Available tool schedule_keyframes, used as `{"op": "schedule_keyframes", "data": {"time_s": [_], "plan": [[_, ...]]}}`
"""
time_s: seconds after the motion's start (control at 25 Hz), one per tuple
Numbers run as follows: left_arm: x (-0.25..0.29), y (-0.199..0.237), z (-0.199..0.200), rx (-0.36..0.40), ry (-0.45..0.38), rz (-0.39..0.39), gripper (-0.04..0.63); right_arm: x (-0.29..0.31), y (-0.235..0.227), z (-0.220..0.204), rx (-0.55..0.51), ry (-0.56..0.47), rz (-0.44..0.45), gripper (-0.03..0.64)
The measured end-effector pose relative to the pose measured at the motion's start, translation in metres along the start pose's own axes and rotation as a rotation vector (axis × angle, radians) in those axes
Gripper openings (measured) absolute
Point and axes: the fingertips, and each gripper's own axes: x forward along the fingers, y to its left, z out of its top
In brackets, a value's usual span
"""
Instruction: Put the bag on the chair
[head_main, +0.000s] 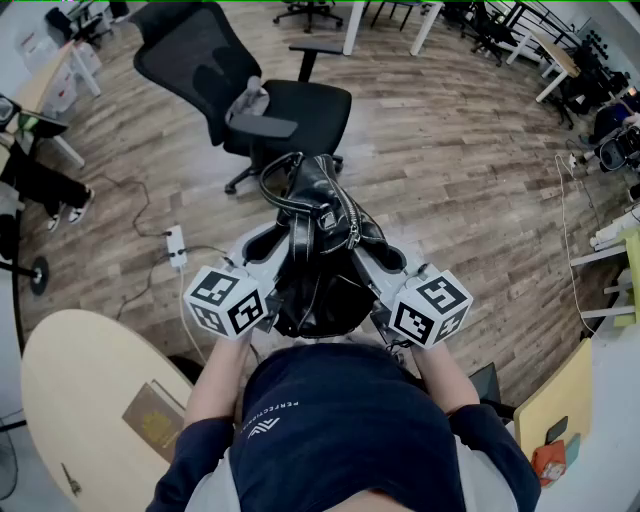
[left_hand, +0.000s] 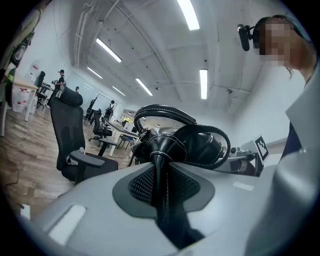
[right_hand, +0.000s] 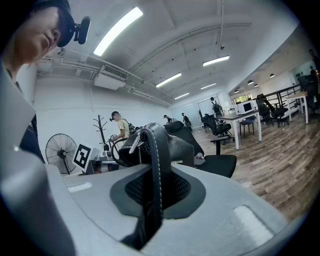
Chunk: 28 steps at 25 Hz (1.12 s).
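Observation:
A black leather bag (head_main: 318, 250) with looped handles hangs in the air between both grippers, in front of the person. My left gripper (head_main: 270, 262) is shut on the bag's left side; in the left gripper view a fold of the bag (left_hand: 162, 170) is pinched between its jaws. My right gripper (head_main: 372, 262) is shut on the right side, with a stitched edge of the bag (right_hand: 152, 165) clamped in its jaws. The black office chair (head_main: 262, 100) stands just beyond the bag, seat facing me, chair (left_hand: 75, 150) at left, chair (right_hand: 212, 162) at right.
A round pale table (head_main: 80, 410) with a brown book is at lower left. A white power strip (head_main: 176, 246) and cables lie on the wood floor left of the bag. Desks and other chairs stand far back; a yellow board (head_main: 560, 400) is at lower right.

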Motion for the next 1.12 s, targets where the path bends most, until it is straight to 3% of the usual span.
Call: {"op": "schedule_keyframes", "data": {"time_s": [0.28, 0.72, 1.12], "plan": [[0.0, 0.006, 0.011, 0.027, -0.018, 0.016, 0.094, 0.009, 0.0, 0.008, -0.014, -0.025, 0.016, 0.026], [0.005, 0.013, -0.006, 0.016, 0.002, 0.024, 0.094, 0.014, -0.01, -0.007, 0.028, -0.012, 0.005, 0.031], [0.094, 0.026, -0.004, -0.011, 0.008, 0.081, 0.091, 0.028, -0.1, 0.015, 0.046, 0.02, 0.057, 0.029]]}}
